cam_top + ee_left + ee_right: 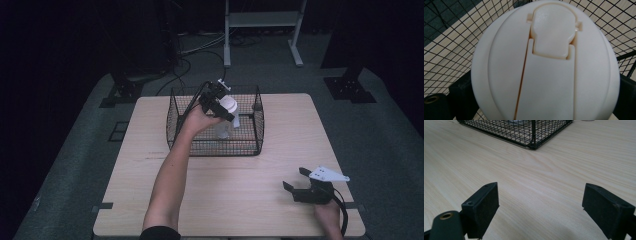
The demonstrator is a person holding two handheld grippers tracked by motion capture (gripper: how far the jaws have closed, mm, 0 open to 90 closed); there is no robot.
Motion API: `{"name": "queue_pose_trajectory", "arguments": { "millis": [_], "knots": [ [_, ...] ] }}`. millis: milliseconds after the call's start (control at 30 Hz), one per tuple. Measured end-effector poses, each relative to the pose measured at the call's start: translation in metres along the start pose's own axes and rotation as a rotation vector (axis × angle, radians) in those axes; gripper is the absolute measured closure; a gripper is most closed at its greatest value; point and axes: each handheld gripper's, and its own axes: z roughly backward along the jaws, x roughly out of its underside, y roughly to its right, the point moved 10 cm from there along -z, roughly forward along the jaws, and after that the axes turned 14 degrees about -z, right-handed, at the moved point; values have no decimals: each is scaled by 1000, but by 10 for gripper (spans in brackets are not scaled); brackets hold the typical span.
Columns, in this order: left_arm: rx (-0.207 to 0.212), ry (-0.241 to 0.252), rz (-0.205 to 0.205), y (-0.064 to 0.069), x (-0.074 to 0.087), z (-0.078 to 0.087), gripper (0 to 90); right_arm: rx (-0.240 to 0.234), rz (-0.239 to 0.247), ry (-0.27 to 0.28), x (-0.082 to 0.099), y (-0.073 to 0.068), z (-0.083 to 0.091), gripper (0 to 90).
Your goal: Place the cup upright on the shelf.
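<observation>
while black wire mesh basket [215, 145] walls ring it, the left gripper [218, 106] pinches the clear bottle's white flip-top lid [544, 67] inside; the right gripper [541, 210] rests spread on the pale wooden table [554, 170].

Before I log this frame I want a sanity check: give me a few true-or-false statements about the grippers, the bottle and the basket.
1. The left gripper grips the white lid of a bottle inside the wire basket. True.
2. The right gripper is clamped on the basket. False: its jaws stand open and empty over the bare wooden table, apart from the basket.
3. The basket sits on the far half of the table. True.
4. The bottle lies on the table outside the basket. False: it is upright within the basket.
</observation>
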Motion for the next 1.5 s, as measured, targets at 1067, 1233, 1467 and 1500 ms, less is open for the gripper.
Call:
{"name": "queue_pose_trajectory", "arguments": {
  "millis": [1067,1233,1467,1500],
  "knots": [
    [-42,89,-25,-1,-6,32,11,2,5,-6,1,-1,0,129],
    [-72,84,-44,1,-4,41,11,3,5,-5,1,-1,0,129],
    [-87,87,-31,-1,9,53,11,7,5,-4,1,0,0,129],
    [-91,93,-25,-1,11,55,11,7,5,-3,1,0,0,129]
  ]
}}
